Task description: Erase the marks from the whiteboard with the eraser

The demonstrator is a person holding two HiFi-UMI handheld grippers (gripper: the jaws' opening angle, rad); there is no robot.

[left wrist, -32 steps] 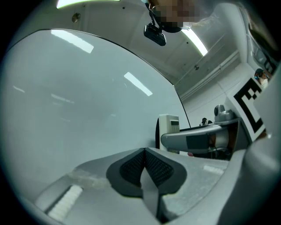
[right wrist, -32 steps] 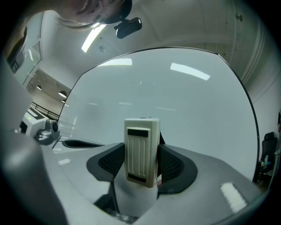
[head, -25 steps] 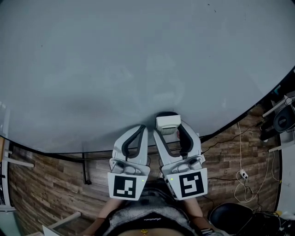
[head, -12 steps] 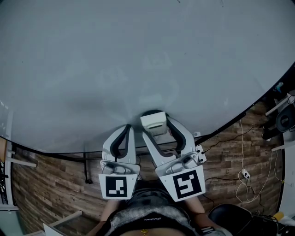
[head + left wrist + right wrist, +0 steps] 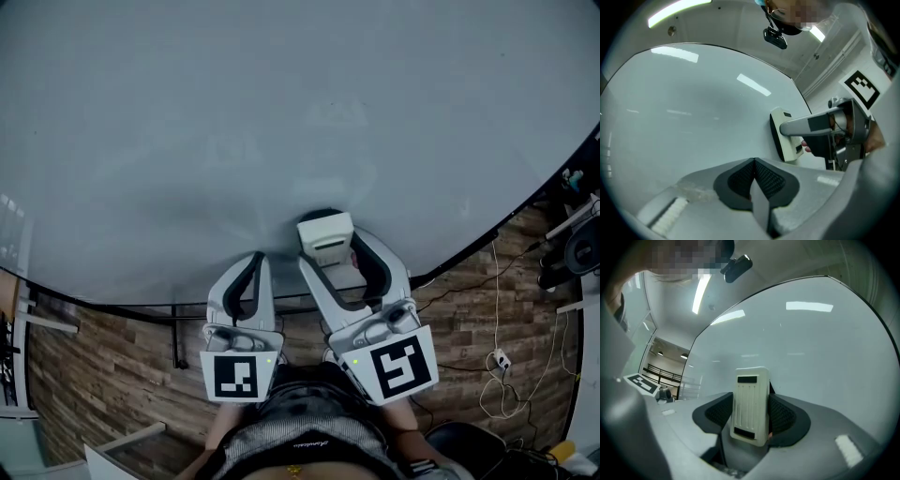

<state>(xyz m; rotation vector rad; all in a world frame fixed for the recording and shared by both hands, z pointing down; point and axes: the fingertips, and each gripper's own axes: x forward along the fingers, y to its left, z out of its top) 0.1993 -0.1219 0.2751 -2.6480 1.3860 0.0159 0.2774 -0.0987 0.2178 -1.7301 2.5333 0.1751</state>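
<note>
Right gripper (image 5: pixel 751 416) clenched on eraser (image 5: pixel 750 397), lower centre of frame; left gripper (image 5: pixel 753 177) closed on nothing.
Eraser is gripped across its long sides at mid-body, and judged light, rigid-shelled, soft-padded and unlikely to slip. Whiteboard (image 5: pixel 281 112) is glossy with faint smudges only. Wood-plank floor (image 5: pixel 103 375) and cables (image 5: pixel 497 375) lie along the lower edge.

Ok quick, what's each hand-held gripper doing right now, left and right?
Left hand-held gripper: closed, holding nothing.
Right hand-held gripper: closed on the eraser.
</note>
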